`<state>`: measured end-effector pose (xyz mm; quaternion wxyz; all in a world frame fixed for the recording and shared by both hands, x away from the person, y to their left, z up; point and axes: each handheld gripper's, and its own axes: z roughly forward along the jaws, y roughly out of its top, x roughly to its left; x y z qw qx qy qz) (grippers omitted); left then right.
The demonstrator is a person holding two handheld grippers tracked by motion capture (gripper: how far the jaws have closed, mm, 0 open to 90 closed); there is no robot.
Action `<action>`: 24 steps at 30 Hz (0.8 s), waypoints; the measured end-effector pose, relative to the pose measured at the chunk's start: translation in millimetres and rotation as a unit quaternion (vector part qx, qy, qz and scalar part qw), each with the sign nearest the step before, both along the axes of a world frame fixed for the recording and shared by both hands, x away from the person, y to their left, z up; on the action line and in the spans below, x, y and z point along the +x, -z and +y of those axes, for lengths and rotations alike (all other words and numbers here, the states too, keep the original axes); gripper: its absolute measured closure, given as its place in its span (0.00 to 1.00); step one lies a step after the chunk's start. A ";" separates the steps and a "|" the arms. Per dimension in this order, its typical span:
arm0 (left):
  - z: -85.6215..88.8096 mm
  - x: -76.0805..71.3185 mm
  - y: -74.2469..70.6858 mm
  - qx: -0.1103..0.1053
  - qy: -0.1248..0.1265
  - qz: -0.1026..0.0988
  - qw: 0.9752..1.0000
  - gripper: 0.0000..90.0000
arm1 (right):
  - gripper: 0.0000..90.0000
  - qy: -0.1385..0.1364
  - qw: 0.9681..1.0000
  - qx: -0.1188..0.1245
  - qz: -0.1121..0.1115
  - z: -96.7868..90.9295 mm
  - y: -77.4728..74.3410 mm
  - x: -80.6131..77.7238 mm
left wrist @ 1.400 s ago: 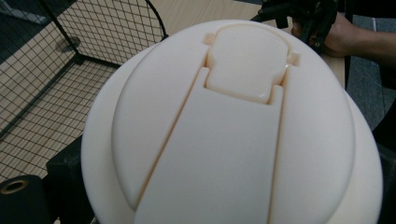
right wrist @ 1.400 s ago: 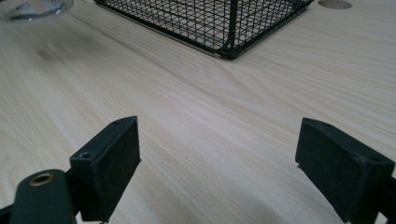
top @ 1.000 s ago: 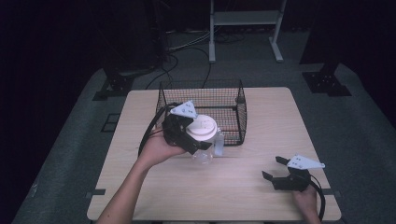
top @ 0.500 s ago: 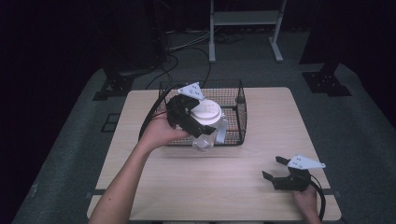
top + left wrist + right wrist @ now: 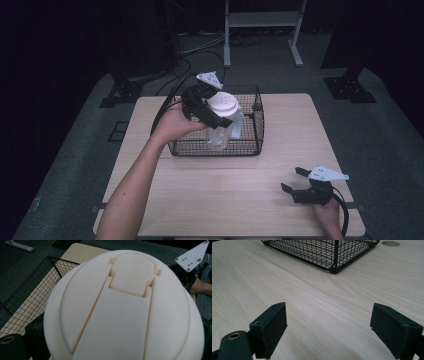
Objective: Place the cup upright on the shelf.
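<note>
Your left gripper (image 5: 212,117), clamped on the jug (image 5: 222,122), has carried it from the bench's (image 5: 300,130) middle over the wire basket (image 5: 257,127); lower it in while your right gripper (image 5: 295,181) rests open.

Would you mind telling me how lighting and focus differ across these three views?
High view: table lit, surroundings nearly black. Left gripper view: the cream lid sits very close, evenly lit without glare, basket behind it fairly sharp. Right gripper view: near pads soft, wire basket sharper.
</note>
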<state>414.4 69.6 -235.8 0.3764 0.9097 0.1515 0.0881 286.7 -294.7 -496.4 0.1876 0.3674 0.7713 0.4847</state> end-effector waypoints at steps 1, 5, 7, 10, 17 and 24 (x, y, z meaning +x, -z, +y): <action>-0.8 2.1 -0.5 0.002 -0.001 0.001 1.000 0.06 | 0.14 0.000 1.000 0.000 0.000 -0.1 0.0 0.0; -3.9 11.7 -1.9 0.007 -0.011 0.005 1.000 0.06 | 0.14 0.000 1.000 0.002 0.001 -0.4 -0.1 -0.1; -5.2 17.9 -2.6 0.009 -0.017 0.006 1.000 0.06 | 0.14 0.001 1.000 0.003 0.002 -0.5 -0.2 -0.1; -5.9 22.7 -3.0 0.009 -0.021 0.008 1.000 0.06 | 0.14 0.001 1.000 0.004 0.000 -0.8 -0.1 0.2; -5.4 44.5 -2.1 0.007 -0.047 0.016 0.999 0.06 | 0.14 0.002 1.000 0.010 0.003 -1.5 -0.4 0.1; -3.7 57.8 5.2 0.005 -0.069 0.022 0.997 0.06 | 0.14 0.002 1.000 0.012 0.003 -2.0 -0.6 0.1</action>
